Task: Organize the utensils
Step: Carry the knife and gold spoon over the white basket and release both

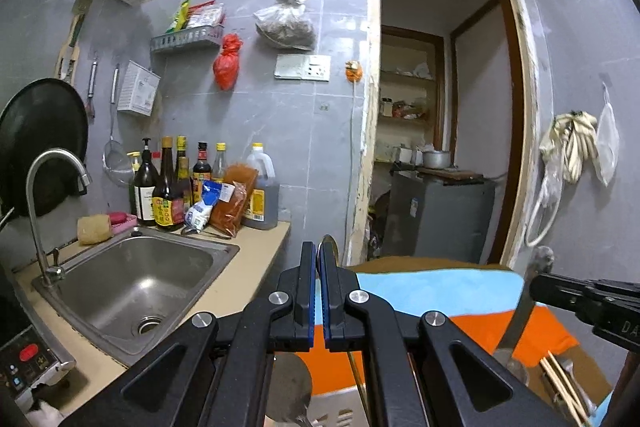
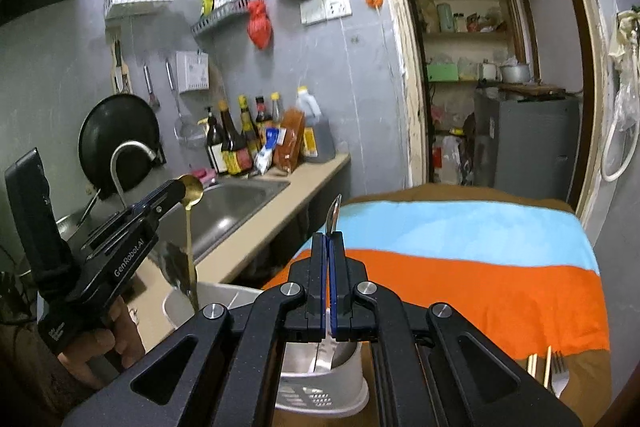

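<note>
Left gripper (image 2: 182, 189): black frame, blue-edged fingers, silver screws, white "GenRobot.AI" lettering; sleeve possibly brown.

2 wrist views toward sink (image 1: 132, 279)

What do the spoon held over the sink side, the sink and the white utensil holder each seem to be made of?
Spoon: gold-coloured polished metal, probably; it shines and mirrors light.
Sink: brushed stainless steel, by its dull grey sheen.
White utensil holder: likely matte plastic, with moulded slots in its wall.
</note>
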